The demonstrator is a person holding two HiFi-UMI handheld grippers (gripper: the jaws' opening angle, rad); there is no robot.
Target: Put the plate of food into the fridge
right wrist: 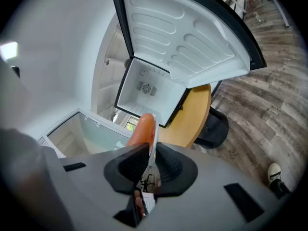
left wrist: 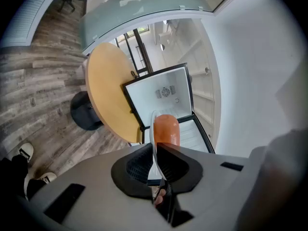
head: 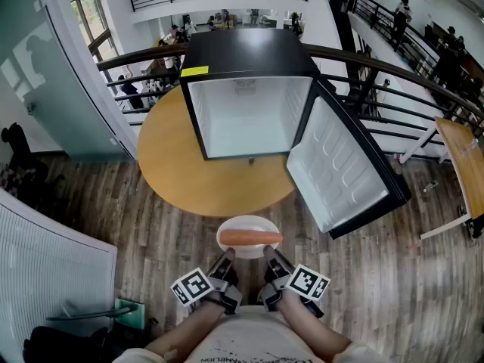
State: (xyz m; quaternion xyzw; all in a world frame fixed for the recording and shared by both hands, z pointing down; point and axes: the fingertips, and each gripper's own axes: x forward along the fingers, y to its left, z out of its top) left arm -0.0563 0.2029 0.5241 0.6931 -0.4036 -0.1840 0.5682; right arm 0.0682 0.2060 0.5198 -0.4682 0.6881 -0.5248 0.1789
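Note:
A white plate [head: 240, 227] carrying an orange sausage [head: 250, 238] hangs in the air in front of me, short of the round table. My left gripper [head: 227, 259] is shut on the plate's near left rim and my right gripper [head: 268, 256] is shut on its near right rim. In the left gripper view the plate's edge [left wrist: 154, 148] runs between the jaws with the sausage [left wrist: 166, 129] beyond; the right gripper view shows the same rim [right wrist: 153, 143] and sausage [right wrist: 141, 129]. The small black fridge [head: 243, 51] stands on the table, its white inside [head: 246, 112] bare, its door [head: 340, 165] swung open to the right.
The round wooden table [head: 178, 169] bears the fridge. A second wooden table [head: 463, 165] stands at the far right. A curved glass wall [head: 68, 74] and a white ribbed panel [head: 45, 271] are on my left. A black railing [head: 393, 78] curves behind the fridge. Wood-plank floor [head: 393, 293] lies underfoot.

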